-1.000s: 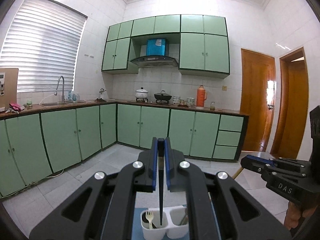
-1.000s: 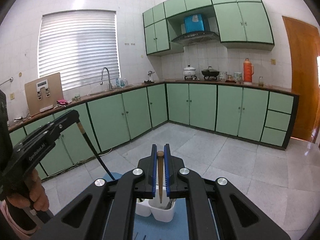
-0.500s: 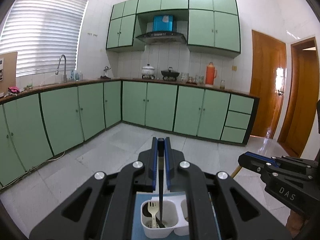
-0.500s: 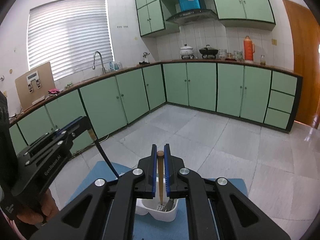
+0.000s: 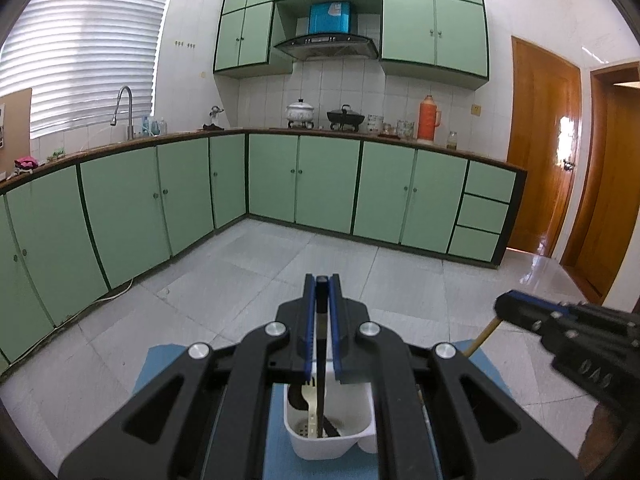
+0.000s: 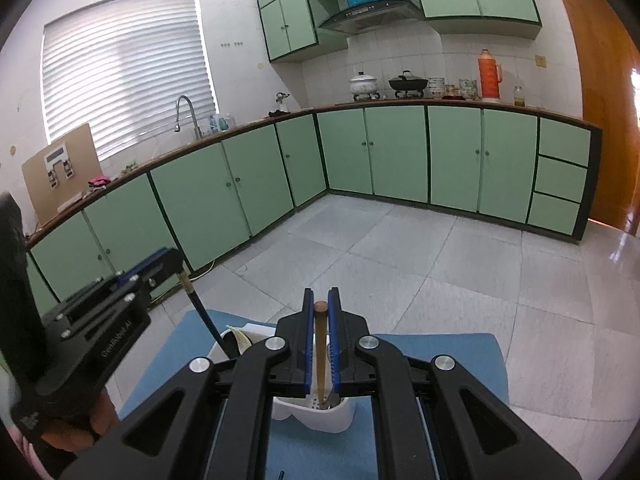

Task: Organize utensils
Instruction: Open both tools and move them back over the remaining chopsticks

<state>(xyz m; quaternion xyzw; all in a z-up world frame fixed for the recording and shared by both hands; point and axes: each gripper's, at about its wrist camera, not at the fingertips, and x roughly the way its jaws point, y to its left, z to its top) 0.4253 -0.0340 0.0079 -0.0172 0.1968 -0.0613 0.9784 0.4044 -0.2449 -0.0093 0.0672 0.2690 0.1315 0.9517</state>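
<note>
My left gripper (image 5: 321,280) is shut on a black chopstick (image 5: 320,360). The chopstick runs down into the left compartment of a white utensil holder (image 5: 320,446), beside a cream fork (image 5: 308,394) and a dark utensil. My right gripper (image 6: 321,296) is shut on a brown wooden chopstick (image 6: 320,352), whose tip reaches down into the holder (image 6: 340,414). Each gripper shows in the other's view: the right gripper (image 5: 506,306) at the right, the left gripper (image 6: 170,256) at the left. The holder stands on a blue mat (image 6: 440,356).
Beyond the mat lies a grey tiled floor (image 5: 280,264). Green cabinets (image 5: 328,184) line the far and left walls under a counter with pots, an orange thermos (image 5: 428,118) and a sink tap (image 5: 124,108). Wooden doors (image 5: 544,152) stand at the right.
Both grippers have come down toward the holder with their chopsticks. The holder and mat now show larger, and each chopstick's tip sits deeper in its compartment.
</note>
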